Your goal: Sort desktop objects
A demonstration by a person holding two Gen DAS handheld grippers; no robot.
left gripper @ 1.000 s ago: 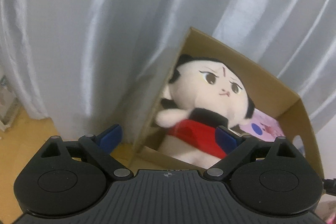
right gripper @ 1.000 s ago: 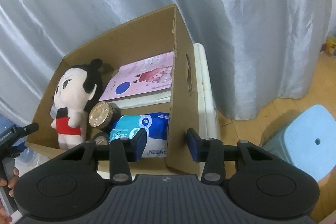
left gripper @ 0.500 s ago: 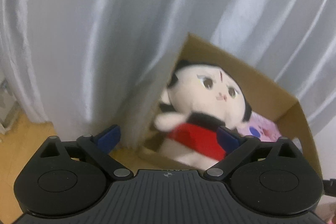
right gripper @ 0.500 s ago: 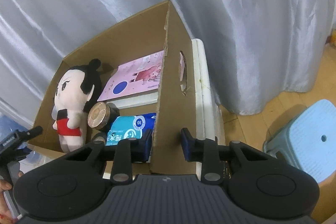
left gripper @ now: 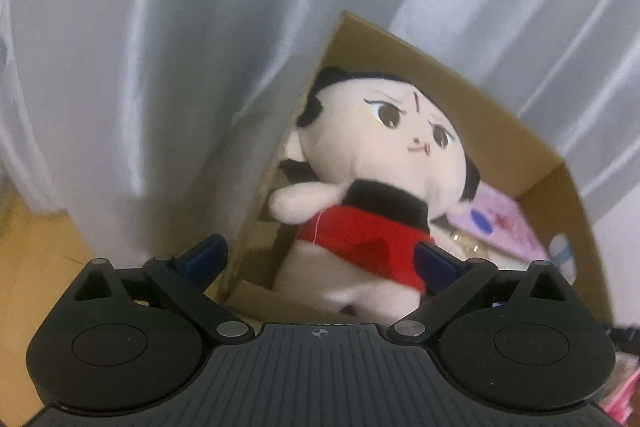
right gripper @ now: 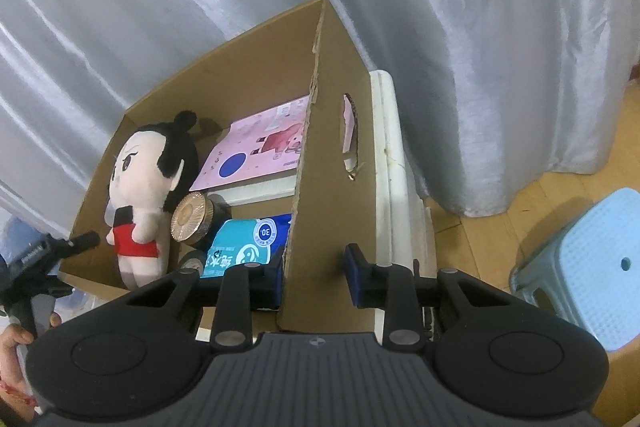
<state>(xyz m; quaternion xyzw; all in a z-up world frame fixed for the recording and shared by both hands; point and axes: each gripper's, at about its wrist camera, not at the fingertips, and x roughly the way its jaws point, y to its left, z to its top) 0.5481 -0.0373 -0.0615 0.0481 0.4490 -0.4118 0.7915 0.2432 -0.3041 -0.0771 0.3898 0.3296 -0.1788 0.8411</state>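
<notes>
A soft plush doll (right gripper: 144, 187) in a red cloth top stands at the left end of the open brown cardboard box (right gripper: 248, 83) (glossy grey curtains hang behind, pale wood floor below). The left gripper (left gripper: 320, 259), jaws spread and closing, straddles the doll untouched; the right gripper (right gripper: 314, 277) pinches the box's right wall

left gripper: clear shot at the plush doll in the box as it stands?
Probably yes. The left gripper, jaws closing from wide, already straddles the plush doll at its red skirt; the cardboard box is open-topped, nothing lies between.

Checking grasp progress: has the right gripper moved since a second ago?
Yes. The right gripper has drawn its jaws inward, toward the cardboard box wall between them.
</notes>
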